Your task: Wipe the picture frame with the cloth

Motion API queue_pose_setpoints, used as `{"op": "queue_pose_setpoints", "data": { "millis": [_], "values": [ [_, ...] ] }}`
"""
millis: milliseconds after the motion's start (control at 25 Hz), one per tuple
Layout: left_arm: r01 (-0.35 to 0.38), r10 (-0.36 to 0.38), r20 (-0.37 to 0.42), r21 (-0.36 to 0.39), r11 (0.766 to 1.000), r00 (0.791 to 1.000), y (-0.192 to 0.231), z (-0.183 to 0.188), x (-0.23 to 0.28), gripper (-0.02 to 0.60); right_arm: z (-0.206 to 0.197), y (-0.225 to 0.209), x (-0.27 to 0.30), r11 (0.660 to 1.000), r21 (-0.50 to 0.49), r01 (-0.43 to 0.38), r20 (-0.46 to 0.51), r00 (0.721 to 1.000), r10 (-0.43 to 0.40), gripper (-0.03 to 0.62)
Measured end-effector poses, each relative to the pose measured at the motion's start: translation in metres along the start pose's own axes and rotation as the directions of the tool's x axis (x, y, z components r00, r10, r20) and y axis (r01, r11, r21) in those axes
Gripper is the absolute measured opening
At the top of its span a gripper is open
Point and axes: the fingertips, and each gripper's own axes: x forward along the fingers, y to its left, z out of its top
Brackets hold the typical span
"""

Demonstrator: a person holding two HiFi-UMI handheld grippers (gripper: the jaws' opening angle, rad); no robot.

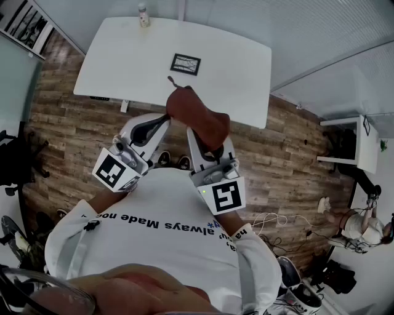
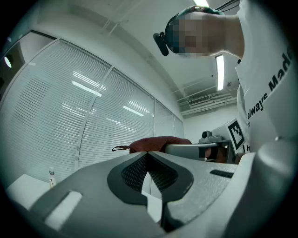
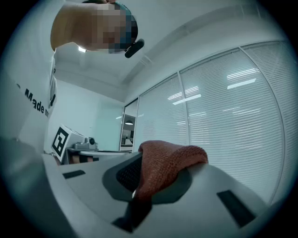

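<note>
From above, on the head view, I see both grippers raised in front of my operator's chest, over the wooden floor (image 1: 68,123) and short of the white tabletop (image 1: 237,77). The picture frame (image 1: 185,64) lies flat near the middle of that tabletop, well apart from both grippers, and a small bottle (image 1: 143,15) stands at its far edge. The left gripper (image 1: 164,119) points up toward the frame with nothing on it. The right gripper (image 1: 209,151) sits just beside it, and the reddish-brown cloth (image 1: 197,114) is bunched over its tip, with a thin loop sticking out at the top.

On the left gripper view, I read the jaws of the left gripper (image 2: 148,153) as pressed together with nothing between them. Beyond them the cloth (image 2: 158,143) shows above the right gripper (image 2: 195,149), and the bottle (image 2: 51,176) stands low at the left, before a wall of blinds (image 2: 70,107).

On the right gripper view, the jaws of the right gripper (image 3: 139,179) are clamped on the cloth (image 3: 167,162), which folds over the right-hand jaw. The left gripper (image 3: 70,142) shows at the left.
</note>
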Motion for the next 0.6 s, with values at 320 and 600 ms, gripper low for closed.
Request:
{"op": "queue_pose_setpoints", "data": {
  "millis": [320,600],
  "values": [
    [0.008,-0.008,-0.001,-0.004,1.000,1.000,0.005,0.004,-0.003,0.003,0.003,0.002,0.006,1.000,0.007,0.003,-0.005,1.000,-0.003,0.031],
    [0.007,-0.007,-0.004,-0.007,1.000,1.000,0.006,0.005,0.000,0.003,0.010,-0.004,0.005,1.000,0.013,0.012,0.020,1.000,-0.012,0.031]
  ]
}}
